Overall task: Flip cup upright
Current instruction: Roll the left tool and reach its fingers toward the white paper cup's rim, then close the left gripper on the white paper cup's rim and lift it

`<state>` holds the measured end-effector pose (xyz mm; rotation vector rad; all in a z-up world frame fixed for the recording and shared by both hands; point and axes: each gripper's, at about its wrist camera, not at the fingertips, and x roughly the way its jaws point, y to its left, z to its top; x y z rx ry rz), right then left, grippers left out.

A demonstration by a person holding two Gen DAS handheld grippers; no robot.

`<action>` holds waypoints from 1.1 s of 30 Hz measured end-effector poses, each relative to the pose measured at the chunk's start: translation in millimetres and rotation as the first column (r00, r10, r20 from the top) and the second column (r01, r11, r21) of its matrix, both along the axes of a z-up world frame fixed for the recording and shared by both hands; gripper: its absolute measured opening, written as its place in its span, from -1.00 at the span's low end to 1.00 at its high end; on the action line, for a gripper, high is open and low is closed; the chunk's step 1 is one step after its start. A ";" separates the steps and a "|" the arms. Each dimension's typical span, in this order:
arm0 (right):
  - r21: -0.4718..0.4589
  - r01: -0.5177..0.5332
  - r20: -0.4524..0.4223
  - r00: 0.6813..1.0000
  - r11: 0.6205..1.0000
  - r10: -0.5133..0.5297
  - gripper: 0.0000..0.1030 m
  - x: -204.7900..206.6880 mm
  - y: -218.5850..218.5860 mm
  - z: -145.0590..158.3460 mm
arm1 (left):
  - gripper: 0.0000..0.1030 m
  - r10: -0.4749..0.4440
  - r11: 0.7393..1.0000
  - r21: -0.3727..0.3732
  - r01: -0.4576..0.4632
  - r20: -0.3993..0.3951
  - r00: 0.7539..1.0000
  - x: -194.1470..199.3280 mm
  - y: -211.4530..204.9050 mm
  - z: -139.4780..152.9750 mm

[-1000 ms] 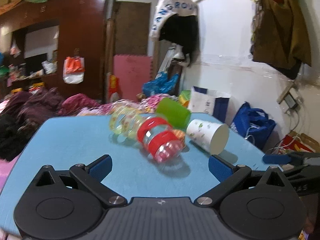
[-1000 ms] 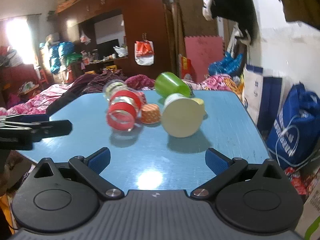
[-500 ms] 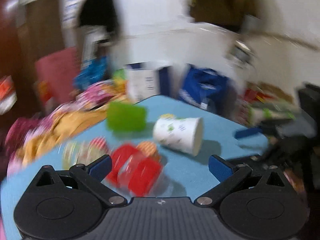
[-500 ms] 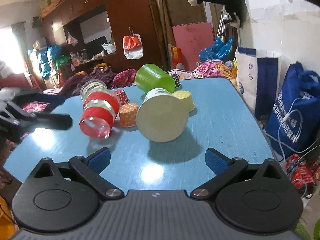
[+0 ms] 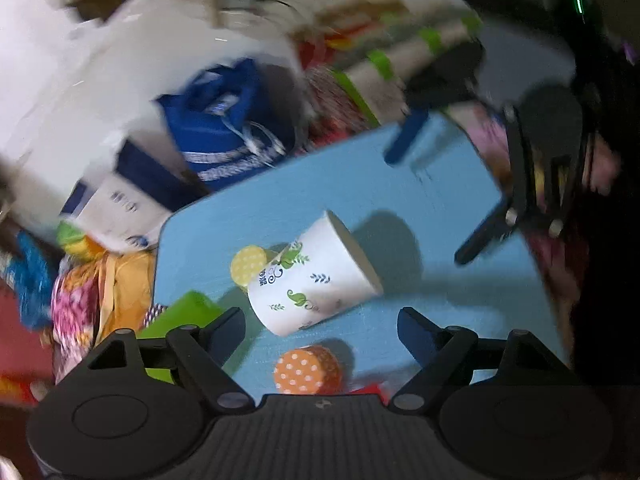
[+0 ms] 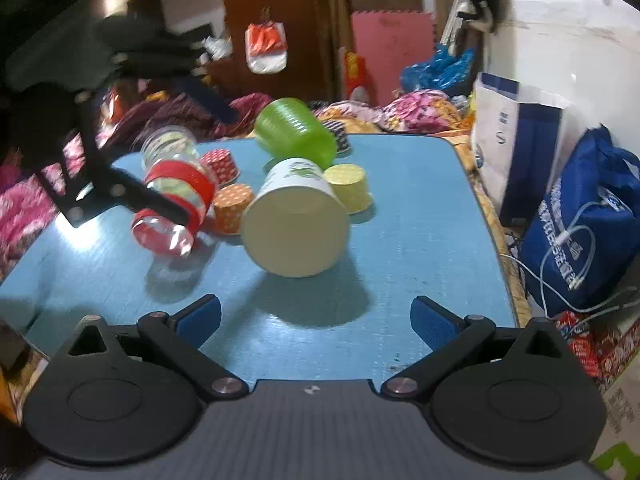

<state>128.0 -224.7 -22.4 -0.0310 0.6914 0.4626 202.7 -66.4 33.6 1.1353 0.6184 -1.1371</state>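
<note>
A white paper cup (image 5: 314, 280) with green leaf prints lies on its side on the blue table (image 5: 400, 184), mouth toward the right gripper. In the right wrist view the cup (image 6: 294, 216) shows its open mouth. My left gripper (image 5: 322, 326) is open and empty, hovering above and just short of the cup. My right gripper (image 6: 316, 318) is open and empty, low over the table in front of the cup's mouth. The left gripper also shows in the right wrist view (image 6: 156, 160) above the red jar.
A green cup (image 6: 294, 132), a red-banded clear jar (image 6: 176, 208), and orange (image 6: 230, 212), yellow (image 6: 348, 188) and red dotted (image 6: 220, 164) small cups crowd around the paper cup. A blue bag (image 6: 584, 232) stands by the table's right edge.
My left gripper has risen and tilted down over the paper cup. My right gripper has moved closer to the cup's mouth. The cups have not moved.
</note>
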 end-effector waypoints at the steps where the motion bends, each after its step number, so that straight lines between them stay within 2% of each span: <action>1: -0.009 -0.009 -0.005 1.000 1.000 0.008 0.98 1.9 2.0 0.8 | 0.63 -0.038 0.998 0.044 0.037 0.010 0.999 2.7 -4.7 -2.9; 3: -0.019 -0.018 -0.016 1.000 1.000 0.017 0.98 6.0 5.1 0.4 | 0.53 -0.098 0.991 0.093 0.095 0.026 0.995 6.6 -13.1 -5.1; 5: -0.024 -0.023 -0.030 0.999 0.999 0.022 0.98 9.8 7.4 -0.8 | 0.52 -0.160 0.980 0.128 0.154 0.036 0.986 8.8 -22.7 -6.0; 11: -0.032 -0.024 -0.066 0.998 0.999 0.022 0.98 15.0 5.6 -7.5 | 0.50 -0.329 0.921 0.241 0.306 0.060 0.943 8.1 -36.6 -22.2; 14: -0.024 -0.028 -0.075 0.997 0.999 0.026 0.98 16.7 2.4 -7.6 | 0.50 -0.358 0.905 0.266 0.332 0.055 0.932 12.1 -43.3 -30.0; 17: -0.007 -0.035 -0.077 0.996 0.999 0.035 0.98 18.8 0.7 -8.3 | 0.50 -0.376 0.899 0.260 0.353 0.042 0.926 13.4 -47.8 -33.1; 21: 0.002 -0.049 -0.086 0.995 0.999 0.049 0.98 19.7 0.4 -12.2 | 0.42 -0.374 0.898 0.269 0.349 0.045 0.926 13.7 -50.0 -40.2; 26: 0.022 -0.062 -0.076 0.995 0.998 0.064 0.98 16.9 -5.1 -12.2 | 0.40 -0.348 0.911 0.250 0.328 0.040 0.937 13.6 -50.0 -38.0; 33: 0.063 -0.066 -0.060 0.996 0.996 0.070 0.98 12.9 -12.3 -9.5 | 0.38 -0.249 0.948 0.226 0.223 0.091 0.964 3.7 -40.2 -24.4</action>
